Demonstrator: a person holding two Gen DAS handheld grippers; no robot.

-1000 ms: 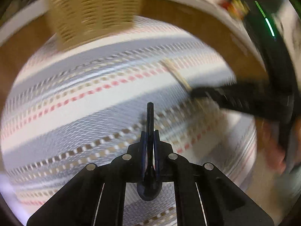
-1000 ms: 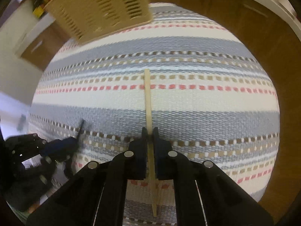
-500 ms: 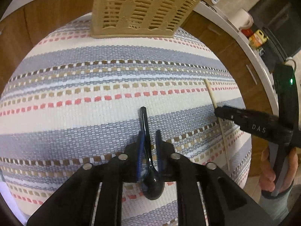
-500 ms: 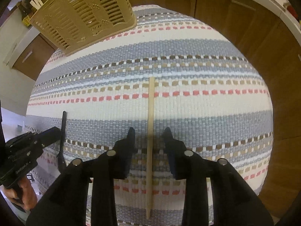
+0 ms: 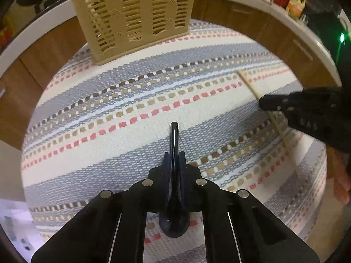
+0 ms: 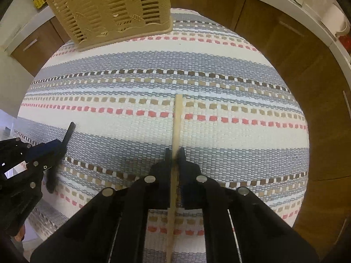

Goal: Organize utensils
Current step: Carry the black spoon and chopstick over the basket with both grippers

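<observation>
A striped woven mat [image 5: 131,100] lies below wooden cabinets [image 6: 296,50].

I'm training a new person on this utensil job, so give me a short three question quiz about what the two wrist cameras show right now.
1. True or false: the left tool is shut on a black spoon.
2. What does the right tool grip? A) a fork B) a wooden stick C) nothing
3. Fill in: the tan basket stands at the far edge of the striped ____.

Key: 1 true; 2 B; 3 mat.
</observation>
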